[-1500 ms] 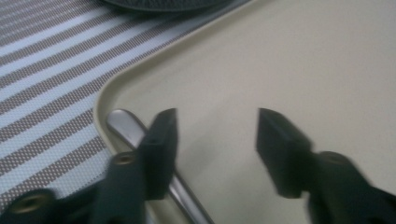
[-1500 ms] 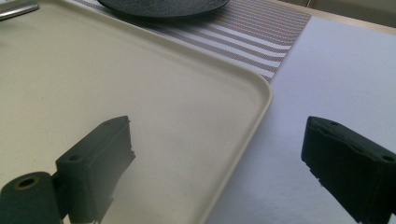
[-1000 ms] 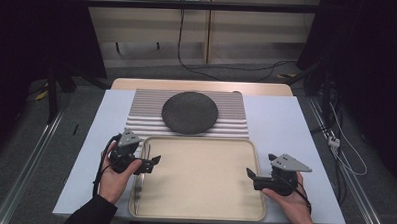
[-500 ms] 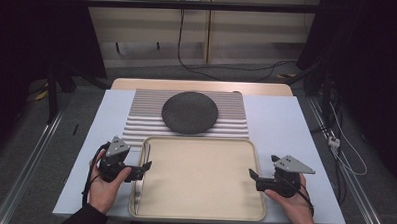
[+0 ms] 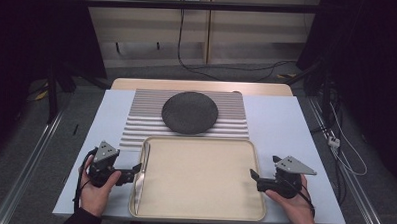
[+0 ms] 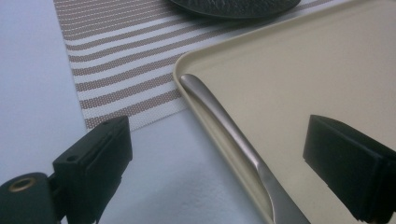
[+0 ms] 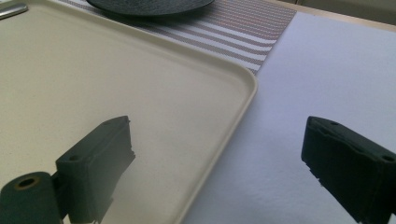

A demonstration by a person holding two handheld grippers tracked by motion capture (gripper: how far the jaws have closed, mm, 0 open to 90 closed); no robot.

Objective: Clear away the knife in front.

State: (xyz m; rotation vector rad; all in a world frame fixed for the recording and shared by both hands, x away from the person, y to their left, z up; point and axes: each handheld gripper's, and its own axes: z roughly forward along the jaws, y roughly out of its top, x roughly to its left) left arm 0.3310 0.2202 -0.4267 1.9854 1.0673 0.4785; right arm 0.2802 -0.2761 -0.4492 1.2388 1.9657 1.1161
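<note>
Jaws of L gripper point(image 6: 224, 154) spread wide, straddling the left rim of the tray point(image 6: 299, 79): one jaw over bare table, other over the tray floor. Between them lies the knife point(image 6: 229, 130), a long silvery piece resting inside the tray along its left wall, not yet pinched. Looks like the gap is lined up across the handle so a close would catch it, though the rim sits right beside it & could get in the way.

R gripper point(image 7: 219, 158) jaws also apart, holding nothing; they bracket the tray's right edge near its far corner, one jaw above tray, one above table. Prob. waiting, or set to steady the tray while the L works.

Further out in the high view: L gripper point(image 5: 134, 168) just beside the knife point(image 5: 140, 177), R gripper point(image 5: 254, 175) at the opposite rim, tray point(image 5: 198, 214) centred at the near table edge. Beyond it, striped mat point(image 5: 136, 122) carrying a dark round plate point(image 5: 190, 112), likely where cutlery gets laid.
</note>
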